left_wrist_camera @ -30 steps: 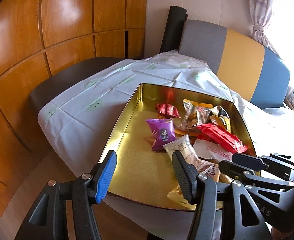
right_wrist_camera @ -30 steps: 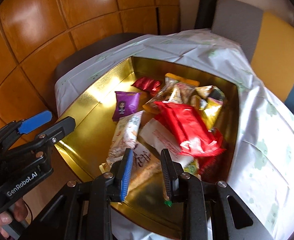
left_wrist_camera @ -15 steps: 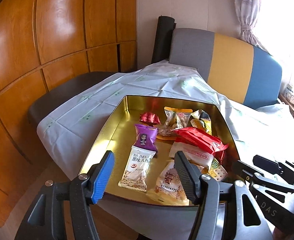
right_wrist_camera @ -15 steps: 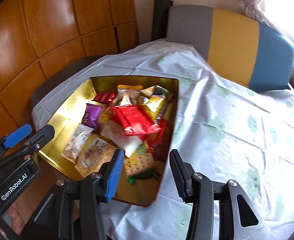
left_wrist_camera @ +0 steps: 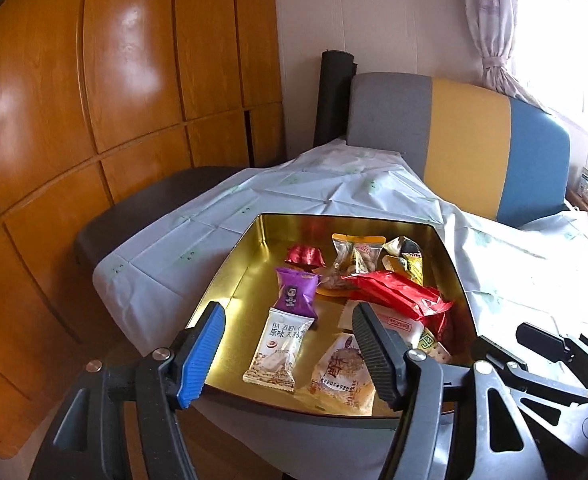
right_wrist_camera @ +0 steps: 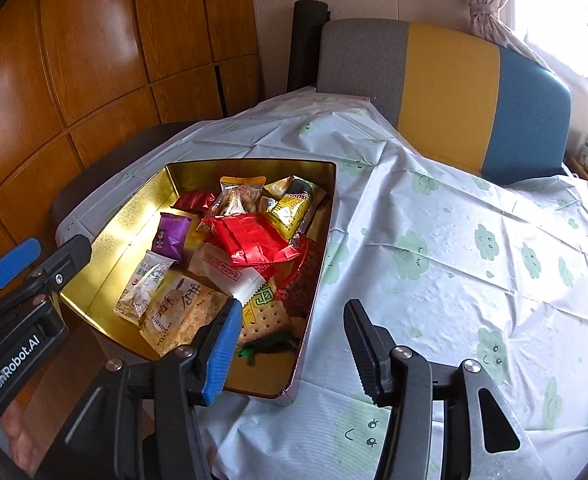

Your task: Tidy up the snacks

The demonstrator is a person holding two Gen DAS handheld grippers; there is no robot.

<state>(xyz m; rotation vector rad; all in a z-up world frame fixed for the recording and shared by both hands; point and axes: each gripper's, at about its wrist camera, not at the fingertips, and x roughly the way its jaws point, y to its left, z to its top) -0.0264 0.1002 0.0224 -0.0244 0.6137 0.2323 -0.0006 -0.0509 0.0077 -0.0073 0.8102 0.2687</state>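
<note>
The snack packets are lying in a loose heap inside the gold tin (right_wrist_camera: 133,216), which is sitting on the tabletop (right_wrist_camera: 454,248) with its near corner overhanging the edge. The left gripper (left_wrist_camera: 287,354) is hovering just short of the tin's near rim, jaws spread wide and holding nothing; straight ahead of it, framed between its fingers, the white nut packet (left_wrist_camera: 279,346) is lying with its long axis running away from the gripper, the purple packet (left_wrist_camera: 296,290) just beyond it, and the beige cake packet (left_wrist_camera: 344,372) just to its right. The right gripper (right_wrist_camera: 291,344) is also standing open and empty — it is sitting off the tin's right wall, over bare cloth, so the snacks are lying ahead and to its left, with the big red packet (right_wrist_camera: 249,240) topping the pile. The left gripper is judged the nearer one for the white packet; the right would need to swing left over the wall first. The tabletop is wearing a pale cloth printed with green clouds (right_wrist_camera: 412,256), wrinkled along fold lines. Beyond it a grey, yellow and blue sofa back (right_wrist_camera: 446,92) is standing, with wood panelling (left_wrist_camera: 133,80) to the left and a curtained window to the right.
</note>
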